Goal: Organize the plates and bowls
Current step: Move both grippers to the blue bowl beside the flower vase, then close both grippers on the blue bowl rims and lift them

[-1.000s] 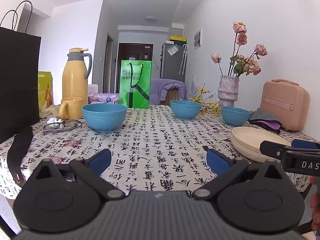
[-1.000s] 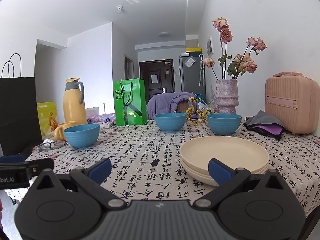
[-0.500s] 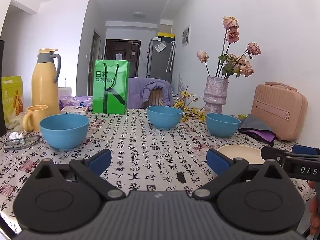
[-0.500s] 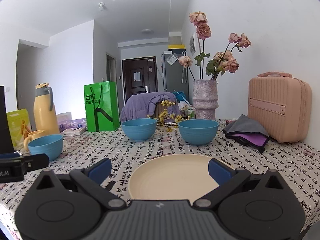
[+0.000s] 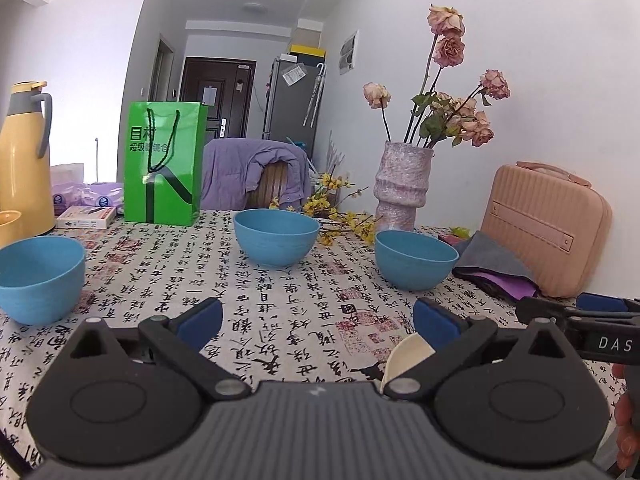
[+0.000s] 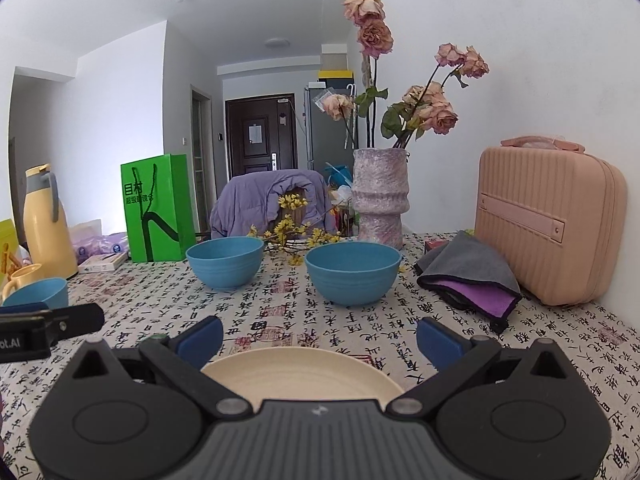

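1. Compared with one second ago, both cameras sit closer to the far end of the table; the black paper bag at the left edge is no longer in the left wrist view.
2. Left gripper: its fingers remain spread wide with nothing between them. It has shifted right; the middle blue bowl now lies ahead of it.
3. Right gripper: its fingers also remain spread wide, gripping nothing. The cream plate, previously well ahead, now lies directly below and between the fingers. Contact with the plate cannot be determined.
4. Three blue bowls stand apart on the patterned tablecloth: left bowl, middle bowl, right bowl. None appears displaced.
5. Obstructions:
   - The near half of the plate is hidden behind the right gripper body; the stack seen earlier beneath it cannot be confirmed.
   - In the left wrist view only a sliver of the plate rim shows beside the right finger.
   - The left bowl is cut off at the frame edge in both views.
   - The yellow flask is partly cropped in the left wrist view.
6. The vase, pink case and green bag stand at the far side.
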A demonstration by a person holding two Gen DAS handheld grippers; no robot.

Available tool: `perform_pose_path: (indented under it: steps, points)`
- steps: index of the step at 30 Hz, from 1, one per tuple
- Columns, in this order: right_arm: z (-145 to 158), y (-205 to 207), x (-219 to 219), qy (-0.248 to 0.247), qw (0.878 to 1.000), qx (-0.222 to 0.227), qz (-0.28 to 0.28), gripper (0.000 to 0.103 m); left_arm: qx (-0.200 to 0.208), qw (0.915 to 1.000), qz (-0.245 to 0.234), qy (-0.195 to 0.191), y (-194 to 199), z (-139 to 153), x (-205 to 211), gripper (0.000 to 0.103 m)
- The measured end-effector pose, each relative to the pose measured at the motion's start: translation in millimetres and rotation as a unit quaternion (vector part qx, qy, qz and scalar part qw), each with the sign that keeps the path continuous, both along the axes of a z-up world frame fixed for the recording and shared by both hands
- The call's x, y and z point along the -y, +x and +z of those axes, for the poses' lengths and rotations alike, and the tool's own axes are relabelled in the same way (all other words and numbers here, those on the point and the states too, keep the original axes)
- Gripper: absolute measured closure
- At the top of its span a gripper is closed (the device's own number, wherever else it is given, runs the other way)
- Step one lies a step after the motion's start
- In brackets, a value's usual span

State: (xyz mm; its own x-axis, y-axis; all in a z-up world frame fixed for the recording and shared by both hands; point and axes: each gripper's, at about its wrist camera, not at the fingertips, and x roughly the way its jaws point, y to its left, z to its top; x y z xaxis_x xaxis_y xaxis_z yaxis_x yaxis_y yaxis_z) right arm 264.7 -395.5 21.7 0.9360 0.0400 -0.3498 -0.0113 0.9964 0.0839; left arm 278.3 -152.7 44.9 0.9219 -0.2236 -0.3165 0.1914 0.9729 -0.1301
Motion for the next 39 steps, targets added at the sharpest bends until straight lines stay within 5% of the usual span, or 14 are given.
perform_pose_path:
  steps: [11,16,19,21,24,28,33,35,39]
  points:
    - [12,97,56,0.035,0.997,-0.065,-0.006,0.003,-0.045,0.9973,-0.056,-0.014,100,11,47,0.0]
    - [15,156,72,0.037,0.995,-0.093,0.004,0.012,-0.103,0.9909,-0.071,-0.051,165,16,61,0.001]
    - [13,198,79,0.038,0.992,-0.12,0.004,0.02,-0.154,0.984,-0.06,-0.066,203,17,72,0.016]
    - [10,231,81,0.033,0.989,-0.141,-0.002,0.036,-0.167,0.9798,-0.072,-0.084,226,15,80,0.035]
    - [2,269,86,0.061,0.983,-0.175,-0.007,0.053,-0.2,0.9713,-0.07,-0.107,261,2,94,0.05]
    - [-14,297,86,0.054,0.977,-0.205,-0.038,0.062,-0.231,0.9649,-0.083,-0.092,294,-16,116,0.052]
    - [-33,315,90,0.042,0.97,-0.231,-0.062,0.085,-0.249,0.9626,-0.079,-0.073,315,-31,127,0.08]
    - [-37,317,91,0.042,0.968,-0.235,-0.071,0.092,-0.257,0.9599,-0.075,-0.083,321,-36,124,0.081]
    - [-35,318,87,0.038,0.969,-0.232,-0.072,0.094,-0.246,0.9642,-0.076,-0.064,320,-35,124,0.087]
